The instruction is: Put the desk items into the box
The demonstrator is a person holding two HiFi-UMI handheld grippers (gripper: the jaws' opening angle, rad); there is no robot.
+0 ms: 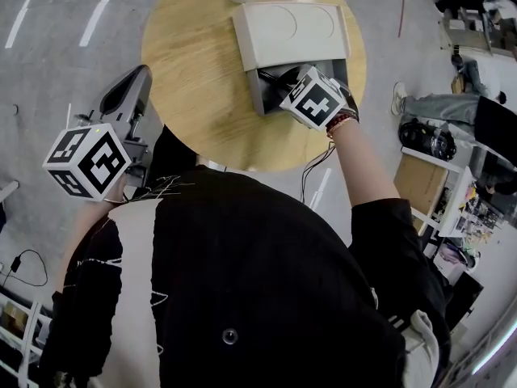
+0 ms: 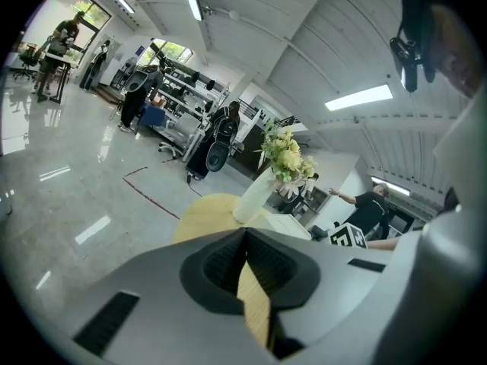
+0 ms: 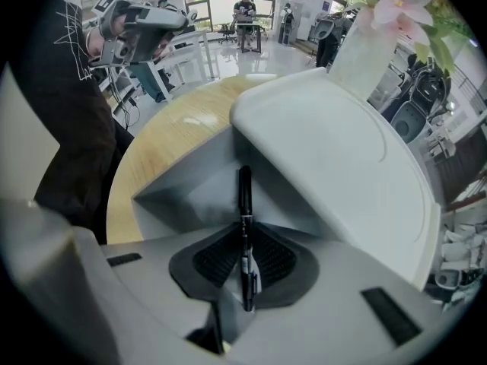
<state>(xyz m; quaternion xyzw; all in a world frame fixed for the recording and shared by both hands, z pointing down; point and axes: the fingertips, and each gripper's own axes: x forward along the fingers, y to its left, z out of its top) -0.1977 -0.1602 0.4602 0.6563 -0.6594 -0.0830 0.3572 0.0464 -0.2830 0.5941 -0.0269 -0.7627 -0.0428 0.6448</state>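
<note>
Pen (image 3: 245, 196) black. Box (image 1: 291, 31) off-white, grey inside. Worktop (image 1: 194, 79) light wood grain. Vase (image 2: 255, 196) white, flowers (image 2: 288, 154) pale yellow. Floor (image 1: 48, 79) grey with white stripes.

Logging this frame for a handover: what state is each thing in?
Light grey plastic box: partly open, lid covering its far end.
Thin black pen: clamped, pointing into the box opening.
Right gripper: shut on the pen.
Left gripper: shut, empty.
White vase of flowers: upright.
</note>
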